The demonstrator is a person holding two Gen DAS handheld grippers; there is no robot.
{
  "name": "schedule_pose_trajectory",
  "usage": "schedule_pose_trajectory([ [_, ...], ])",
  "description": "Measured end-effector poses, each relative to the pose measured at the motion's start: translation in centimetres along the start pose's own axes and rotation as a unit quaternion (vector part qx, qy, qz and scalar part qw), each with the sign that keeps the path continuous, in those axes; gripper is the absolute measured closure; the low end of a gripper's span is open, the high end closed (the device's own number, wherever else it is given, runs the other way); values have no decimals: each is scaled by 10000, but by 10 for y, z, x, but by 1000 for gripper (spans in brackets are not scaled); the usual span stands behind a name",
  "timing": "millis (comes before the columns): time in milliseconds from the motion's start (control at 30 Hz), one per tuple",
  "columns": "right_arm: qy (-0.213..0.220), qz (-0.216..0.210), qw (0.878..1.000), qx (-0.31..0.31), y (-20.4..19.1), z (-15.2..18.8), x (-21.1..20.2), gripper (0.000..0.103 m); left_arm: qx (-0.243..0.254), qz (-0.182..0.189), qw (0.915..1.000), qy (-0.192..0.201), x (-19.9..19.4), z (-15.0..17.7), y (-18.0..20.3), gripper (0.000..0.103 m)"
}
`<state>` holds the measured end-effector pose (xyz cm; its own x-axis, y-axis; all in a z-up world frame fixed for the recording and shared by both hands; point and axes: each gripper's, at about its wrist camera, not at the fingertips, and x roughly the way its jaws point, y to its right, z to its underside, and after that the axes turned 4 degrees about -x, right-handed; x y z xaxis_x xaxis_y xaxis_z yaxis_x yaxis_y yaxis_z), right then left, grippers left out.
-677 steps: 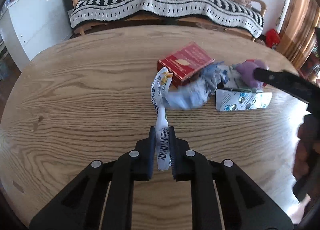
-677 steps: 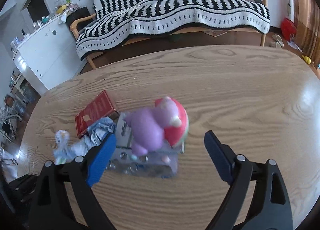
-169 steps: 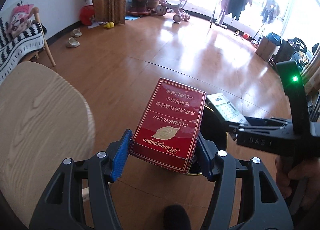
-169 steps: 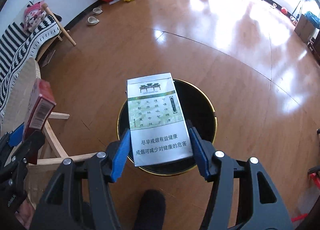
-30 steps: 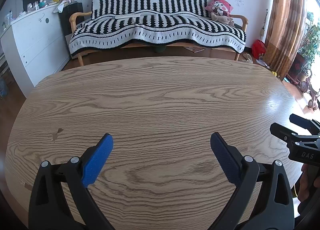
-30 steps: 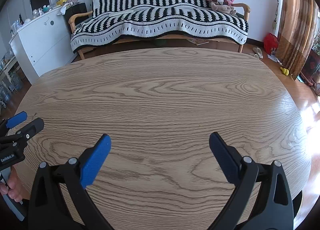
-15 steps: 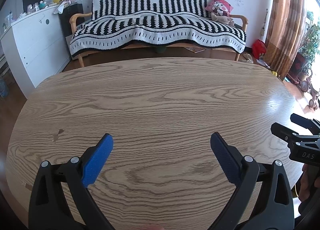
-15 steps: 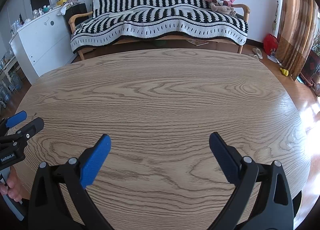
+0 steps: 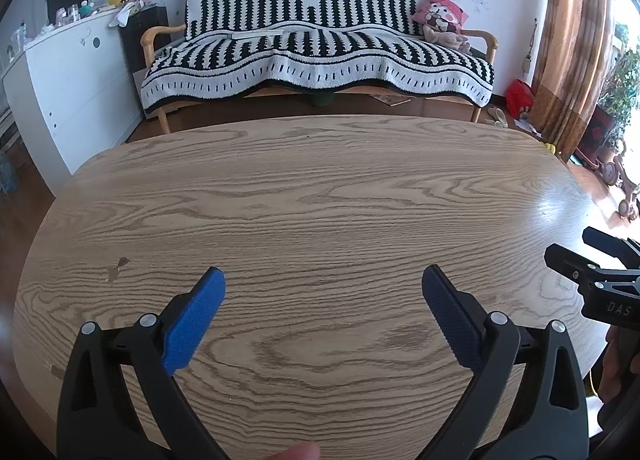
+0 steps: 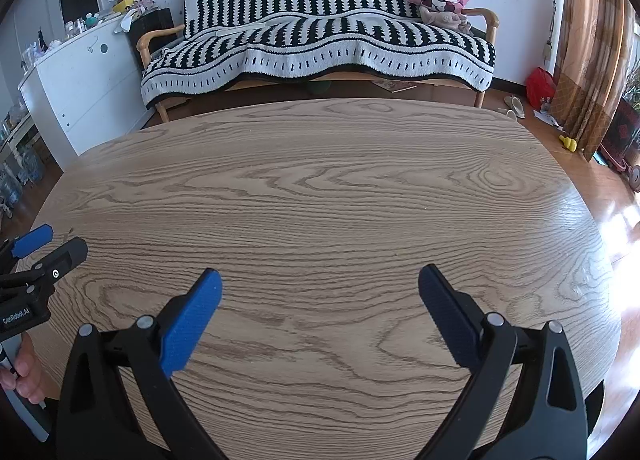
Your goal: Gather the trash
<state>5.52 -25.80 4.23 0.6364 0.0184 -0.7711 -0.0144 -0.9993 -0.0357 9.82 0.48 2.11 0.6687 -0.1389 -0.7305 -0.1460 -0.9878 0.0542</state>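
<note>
The left gripper (image 9: 323, 300) hung spread and empty over the bare oak table (image 9: 320, 187); the right gripper (image 10: 319, 298) likewise. The cigarette boxes held seconds earlier were gone from view, so collection looked finished.

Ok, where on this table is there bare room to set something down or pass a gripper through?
Nearly everywhere. The oval wooden table shows bare grain from the far edge by the black-and-white striped sofa to the near edge. Only the near corners are taken: the open left gripper hangs over the near-left side, the open right gripper over the near-right.
</note>
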Motion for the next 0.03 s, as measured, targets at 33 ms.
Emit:
schedule_pose_trajectory([
  [33, -1, 1, 10000, -1, -1, 0, 0, 8, -2, -7, 10000, 3, 0, 0, -1, 7],
])
